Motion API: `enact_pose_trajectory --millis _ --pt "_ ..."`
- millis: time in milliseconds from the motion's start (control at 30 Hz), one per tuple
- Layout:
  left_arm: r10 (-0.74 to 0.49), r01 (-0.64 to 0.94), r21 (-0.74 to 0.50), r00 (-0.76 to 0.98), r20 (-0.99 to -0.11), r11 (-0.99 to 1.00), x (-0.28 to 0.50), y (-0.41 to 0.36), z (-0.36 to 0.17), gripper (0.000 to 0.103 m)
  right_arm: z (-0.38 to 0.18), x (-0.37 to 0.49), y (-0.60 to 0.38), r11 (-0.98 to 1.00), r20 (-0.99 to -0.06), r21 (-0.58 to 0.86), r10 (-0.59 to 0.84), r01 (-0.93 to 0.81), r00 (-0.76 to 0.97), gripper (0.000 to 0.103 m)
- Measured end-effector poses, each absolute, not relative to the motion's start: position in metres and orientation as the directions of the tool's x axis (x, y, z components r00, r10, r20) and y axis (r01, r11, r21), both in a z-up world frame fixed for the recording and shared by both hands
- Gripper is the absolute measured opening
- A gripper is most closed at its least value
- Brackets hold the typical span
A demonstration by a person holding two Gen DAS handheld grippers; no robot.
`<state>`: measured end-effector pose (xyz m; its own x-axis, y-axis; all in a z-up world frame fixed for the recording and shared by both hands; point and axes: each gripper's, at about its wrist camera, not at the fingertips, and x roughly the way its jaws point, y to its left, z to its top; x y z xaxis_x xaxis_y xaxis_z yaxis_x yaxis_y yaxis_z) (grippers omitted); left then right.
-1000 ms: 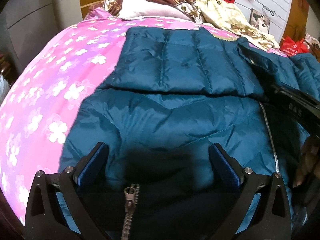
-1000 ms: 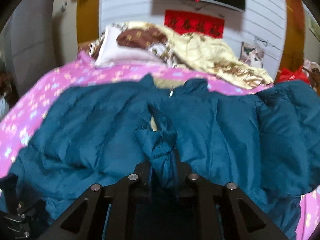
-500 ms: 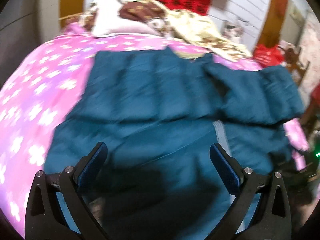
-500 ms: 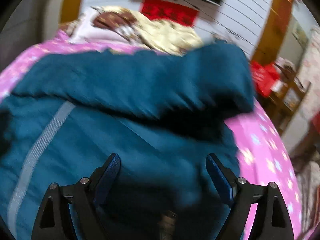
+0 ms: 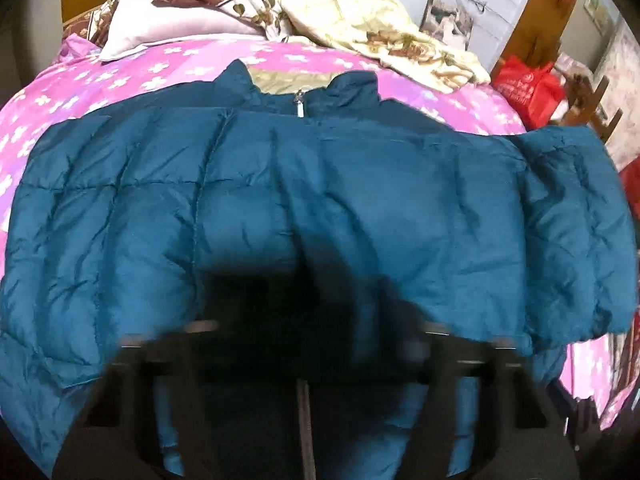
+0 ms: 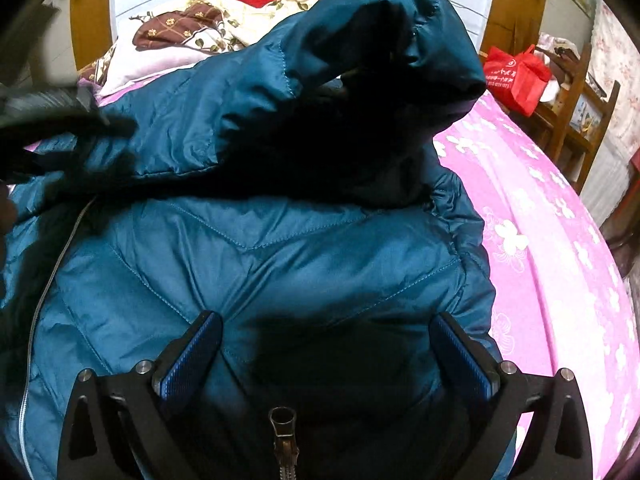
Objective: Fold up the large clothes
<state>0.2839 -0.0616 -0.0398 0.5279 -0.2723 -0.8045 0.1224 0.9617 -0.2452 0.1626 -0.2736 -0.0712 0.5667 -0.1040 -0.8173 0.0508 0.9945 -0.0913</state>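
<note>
**A:** Where's the teal down jacket (image 5: 320, 200) now?

**B:** Spread across the pink floral bedspread (image 5: 120, 68), collar toward the pillows (image 5: 168, 28) at the head of the bed. Half a second ago the left view showed the body with one sleeve folded over it; now that camera has swung and a broad band of the jacket lies across the middle.

**A:** And the left gripper (image 5: 316, 344)?

**B:** Blurred with motion. A second ago its pads stood wide apart; now I cannot tell whether they are closing on fabric.

**A:** The right one?

**B:** The right gripper (image 6: 326, 354) is released, blue pads (image 6: 188, 356) spread over the jacket's lower front near the bed's right edge, zipper pull (image 6: 282, 420) between them. A second ago it pinched a cuff; that is let go, and the right sleeve (image 6: 360, 60) arches up in front of it.

**A:** So?

**B:** I'd judge the sleeve fold is under way, and the bottom-to-collar fold remains.
</note>
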Motion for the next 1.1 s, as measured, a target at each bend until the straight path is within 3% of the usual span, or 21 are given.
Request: enact_pose_trajectory --millis 33,67,267,433,567,800,933,1100 --pt "-0.294 0.132 -0.265 0.522 -0.800 0.955 0.282 -0.062 -0.040 0.012 -0.070 0.163 -0.275 0.995 -0.818 -0.091 -0.104 0.051 0.566 0.103" --pt "-0.290 0.126 -0.264 0.530 -0.797 0.956 0.279 -0.061 -0.037 0.010 -0.070 0.163 -0.276 0.994 -0.818 -0.092 -0.104 0.051 0.566 0.103" --pt "-0.287 0.120 -0.272 0.609 -0.739 0.955 0.259 -0.037 -0.011 0.010 -0.069 0.167 -0.270 0.994 -0.818 -0.100 -0.112 0.051 0.564 0.103" --pt "-0.212 0.023 -0.270 0.685 -0.697 0.963 0.249 0.028 0.009 0.009 -0.069 0.167 -0.267 0.994 -0.818 -0.099 -0.110 0.052 0.565 0.103" --pt "-0.151 -0.041 -0.249 0.698 -0.701 0.968 0.246 0.081 0.009 0.008 -0.069 0.167 -0.267 0.994 -0.818 -0.099 -0.111 0.051 0.564 0.103" --pt "-0.166 -0.057 -0.269 0.659 -0.734 0.962 0.245 0.111 -0.017 0.010 -0.069 0.168 -0.266 0.994 -0.818 -0.097 -0.110 0.053 0.564 0.103" --pt "-0.128 -0.062 -0.239 0.701 -0.702 0.969 0.231 0.114 -0.010 0.026 -0.057 0.163 -0.277 0.995 -0.802 -0.055 -0.092 0.080 0.591 0.103" --pt "0.056 -0.193 -0.180 0.816 -0.575 0.965 0.202 0.128 0.023 0.053 -0.004 0.159 -0.313 0.985 -0.640 0.069 -0.080 0.161 0.764 0.103"
